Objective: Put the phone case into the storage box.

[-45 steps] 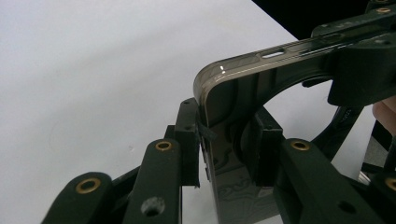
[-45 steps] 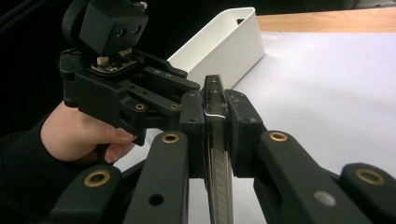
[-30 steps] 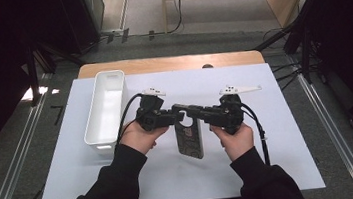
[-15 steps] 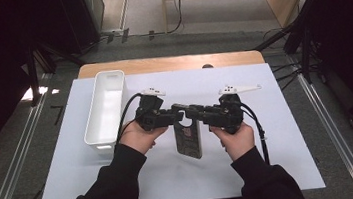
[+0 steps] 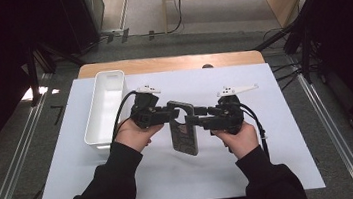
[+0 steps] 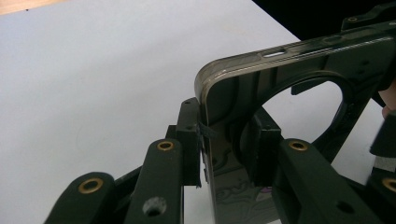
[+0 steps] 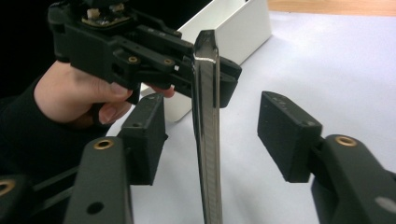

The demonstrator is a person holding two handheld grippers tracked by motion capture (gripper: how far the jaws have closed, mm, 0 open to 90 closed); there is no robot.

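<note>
Left claw [image 5: 172, 114] clamped tight, right claw [image 5: 198, 120] facing it, jaws just parting, pads clear.

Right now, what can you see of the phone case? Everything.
The phone case is dark, glossy, translucent-looking plastic with rounded corners, a large camera cutout near its top and slots in the edge. It is held off the white table cover, edge-on in the right gripper view. The left hand-held gripper is clamped on one upper corner. The right hand-held gripper has just been opening; its pads straddle the case's edge without touching.
</note>
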